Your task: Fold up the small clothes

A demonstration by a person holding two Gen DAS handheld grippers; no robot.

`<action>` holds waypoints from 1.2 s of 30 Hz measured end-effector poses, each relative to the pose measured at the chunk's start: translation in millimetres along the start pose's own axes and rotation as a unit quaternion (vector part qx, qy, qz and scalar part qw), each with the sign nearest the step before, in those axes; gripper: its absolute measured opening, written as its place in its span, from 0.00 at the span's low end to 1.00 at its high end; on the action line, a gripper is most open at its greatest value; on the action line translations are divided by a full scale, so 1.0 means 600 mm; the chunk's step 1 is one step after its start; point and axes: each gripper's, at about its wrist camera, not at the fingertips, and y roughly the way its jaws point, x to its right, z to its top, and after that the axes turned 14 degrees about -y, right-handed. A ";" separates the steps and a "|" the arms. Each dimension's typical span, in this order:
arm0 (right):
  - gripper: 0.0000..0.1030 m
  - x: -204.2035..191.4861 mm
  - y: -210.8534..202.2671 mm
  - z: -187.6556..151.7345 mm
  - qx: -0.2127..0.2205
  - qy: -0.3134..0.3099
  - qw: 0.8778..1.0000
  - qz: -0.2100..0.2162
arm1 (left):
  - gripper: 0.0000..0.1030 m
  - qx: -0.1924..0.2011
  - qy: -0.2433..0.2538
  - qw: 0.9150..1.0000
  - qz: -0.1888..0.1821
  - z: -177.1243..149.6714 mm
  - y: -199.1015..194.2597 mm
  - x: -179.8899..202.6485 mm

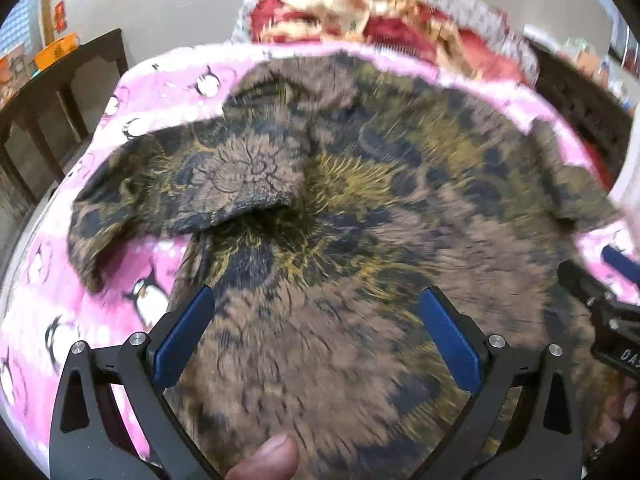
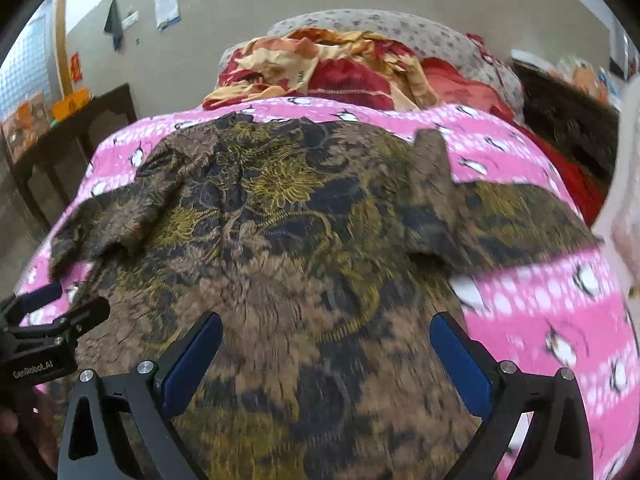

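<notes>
A small brown shirt (image 1: pixel 360 208) with a yellow and black floral print lies spread on a pink penguin-print sheet (image 1: pixel 132 280). Its left sleeve (image 1: pixel 192 188) is folded inward over the body. My left gripper (image 1: pixel 320 300) hovers open above the shirt's lower part, nothing between its blue pads (image 1: pixel 188 332). In the right wrist view the same shirt (image 2: pixel 288 240) fills the middle, and my right gripper (image 2: pixel 326 328) is open over its lower edge. The other gripper (image 2: pixel 52 320) shows at the far left, and the right one (image 1: pixel 608 300) shows at the left view's right edge.
A heap of red and orange clothes (image 2: pixel 340 68) lies beyond the sheet against a grey patterned cushion (image 2: pixel 400 28). A dark wooden table (image 2: pixel 72 148) stands on the left, dark furniture (image 2: pixel 568 128) on the right. A thumb (image 1: pixel 268 456) shows at the bottom.
</notes>
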 end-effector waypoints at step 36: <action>1.00 -0.008 0.130 -0.020 -0.050 -0.006 0.999 -0.014 | 1.00 0.002 -0.031 0.999 -0.020 -0.002 0.080 -0.015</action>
